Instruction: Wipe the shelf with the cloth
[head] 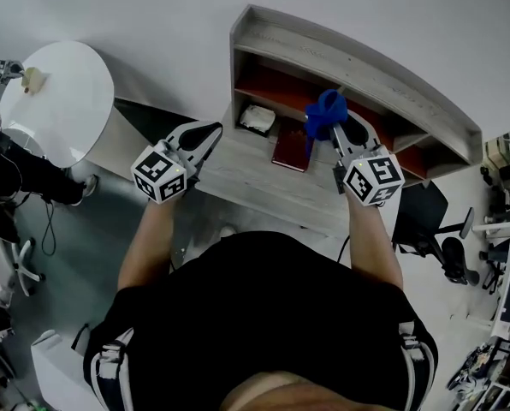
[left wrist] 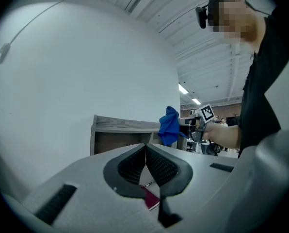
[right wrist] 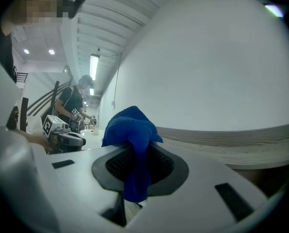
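A grey wooden shelf point(head: 358, 58) with a reddish inner back stands on a pale desk point(head: 263, 182) against the white wall. My right gripper point(head: 334, 127) is shut on a blue cloth point(head: 326, 112), held up in front of the shelf's lower opening. The cloth point(right wrist: 131, 130) bunches above the jaws and hangs down between them. My left gripper point(head: 210, 135) is shut with nothing in it, over the desk's left end, apart from the shelf point(left wrist: 125, 130). From the left gripper view the blue cloth point(left wrist: 169, 126) shows to the right.
A dark red book point(head: 292, 148) lies on the desk below the shelf, with a small white object point(head: 257, 118) in the left compartment. A round white table point(head: 62, 101) stands at left, where another person point(right wrist: 74, 103) works. A black office chair point(head: 435, 221) is at right.
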Available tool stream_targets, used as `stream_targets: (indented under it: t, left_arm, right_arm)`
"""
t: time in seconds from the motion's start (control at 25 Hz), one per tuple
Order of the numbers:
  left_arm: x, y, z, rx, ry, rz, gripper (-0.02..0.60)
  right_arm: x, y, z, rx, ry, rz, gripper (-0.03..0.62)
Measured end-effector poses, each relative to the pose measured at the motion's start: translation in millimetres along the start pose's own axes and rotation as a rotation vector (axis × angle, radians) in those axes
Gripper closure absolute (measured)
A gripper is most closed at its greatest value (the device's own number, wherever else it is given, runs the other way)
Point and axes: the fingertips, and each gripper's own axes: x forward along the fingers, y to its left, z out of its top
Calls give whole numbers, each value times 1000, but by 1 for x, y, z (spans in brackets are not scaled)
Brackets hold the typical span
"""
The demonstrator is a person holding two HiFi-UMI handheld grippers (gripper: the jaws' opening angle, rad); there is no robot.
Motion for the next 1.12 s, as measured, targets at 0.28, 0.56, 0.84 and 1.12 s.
stream_targets:
  t: [0.28,0.56,0.84,1.12]
  left_arm:
    - [0,43,1,46,26,-52,563]
    - [-3,71,5,52,17,-84,563]
    - [-8,89,3,62,23,-100,563]
    - [-3,94,1,72,33,-113,563]
  right_arm:
    - [37,10,14,-9,-11,-42,534]
    - [64,28,17,-17,-12,-56,533]
    - [79,38,17,-39,-16,-79,533]
    - [80,38,11,-27,-28,-102,533]
